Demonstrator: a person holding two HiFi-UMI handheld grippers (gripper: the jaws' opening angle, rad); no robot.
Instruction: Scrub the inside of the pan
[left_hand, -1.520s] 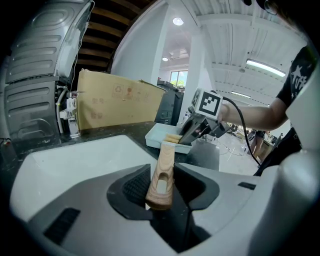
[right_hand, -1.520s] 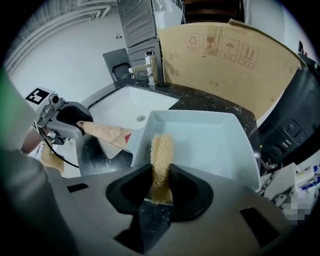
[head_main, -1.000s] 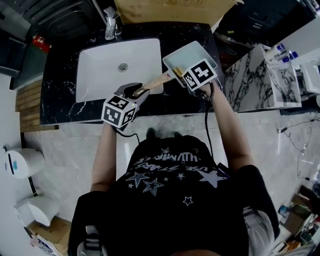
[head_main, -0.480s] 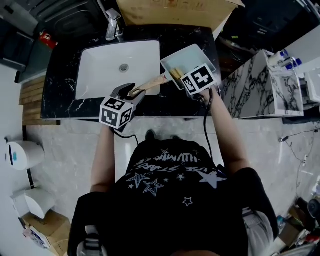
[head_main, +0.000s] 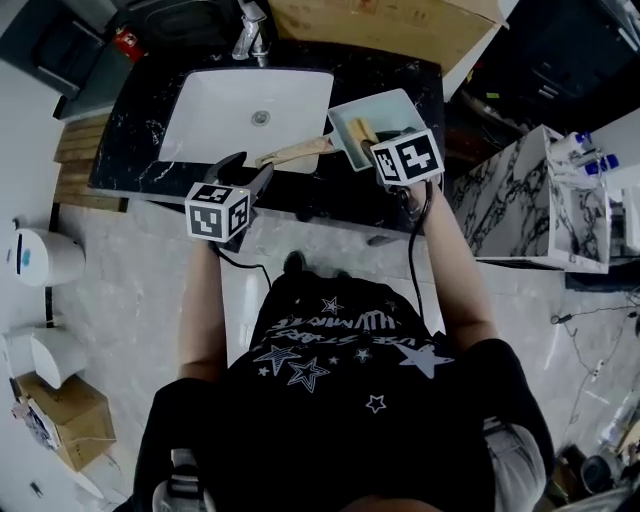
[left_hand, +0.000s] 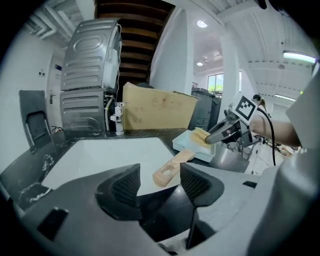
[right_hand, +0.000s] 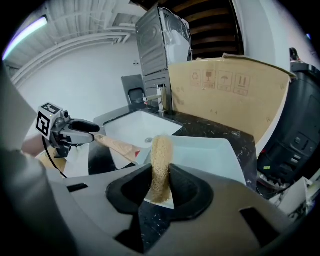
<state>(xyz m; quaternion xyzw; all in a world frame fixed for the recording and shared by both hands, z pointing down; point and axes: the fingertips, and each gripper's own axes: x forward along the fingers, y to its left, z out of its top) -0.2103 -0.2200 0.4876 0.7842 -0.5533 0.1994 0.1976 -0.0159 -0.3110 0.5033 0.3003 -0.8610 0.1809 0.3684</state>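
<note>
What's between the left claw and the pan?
The pan's wooden handle, reaching from the pan toward the left claw, whose jaws are opening and grip nothing. The left gripper view shows it.

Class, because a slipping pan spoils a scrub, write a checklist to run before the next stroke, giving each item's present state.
1. Right gripper shut on the scrubber: ok.
2. Scrubber above the pan, inside its rim: ok.
3. Scrubber pressing on the pan's floor: cannot tell.
4. Left gripper steadying the wooden handle: not ok. Its jaws are opening, and the handle's end lies just ahead of the gap with neither pad on it.
5. Pan on the countertop, right of the sink: ok.
</note>
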